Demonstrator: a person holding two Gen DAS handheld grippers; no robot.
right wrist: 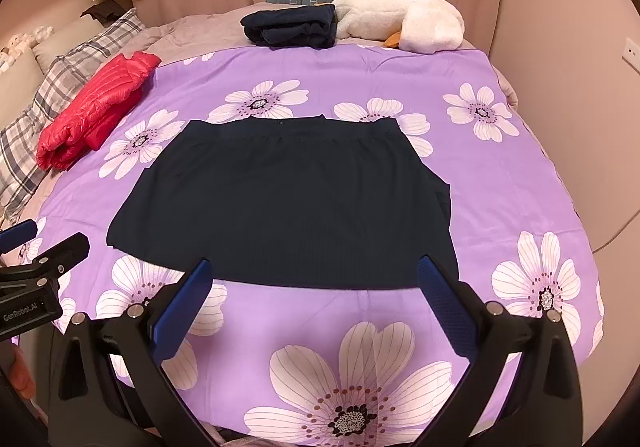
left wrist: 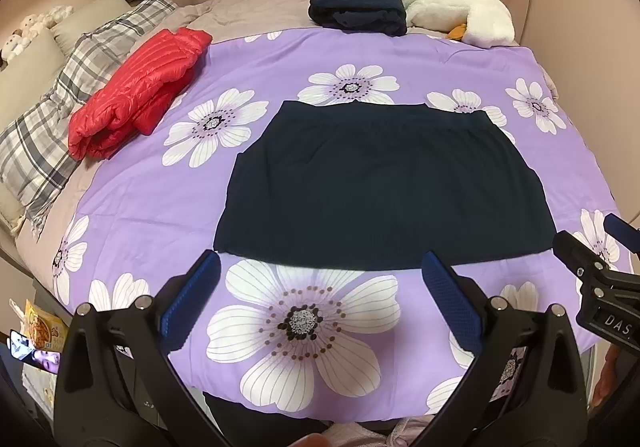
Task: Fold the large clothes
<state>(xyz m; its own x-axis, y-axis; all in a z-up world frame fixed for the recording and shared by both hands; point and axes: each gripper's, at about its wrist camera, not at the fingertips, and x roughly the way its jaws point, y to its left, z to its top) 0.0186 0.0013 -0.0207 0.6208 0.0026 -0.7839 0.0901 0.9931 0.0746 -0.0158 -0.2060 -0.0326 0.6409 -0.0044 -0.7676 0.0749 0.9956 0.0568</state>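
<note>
Left gripper (left wrist: 320, 267), right gripper (right wrist: 316, 271) — both spread wide — at skirt (left wrist: 380, 183) hem.

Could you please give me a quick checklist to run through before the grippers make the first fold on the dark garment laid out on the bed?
1. Dark navy garment spread flat on the purple floral cover: ok, only slight bunching along its right edge.
2. Left gripper open and empty: ok.
3. Right gripper open and empty: ok.
4. Near hem within reach: ok, it lies just beyond both sets of fingertips.
5. Fold area free of other items: ok; red puffer jacket, folded dark clothes and white plush toy lie apart from the garment.
6. Second layer hidden underneath: cannot tell.
</note>
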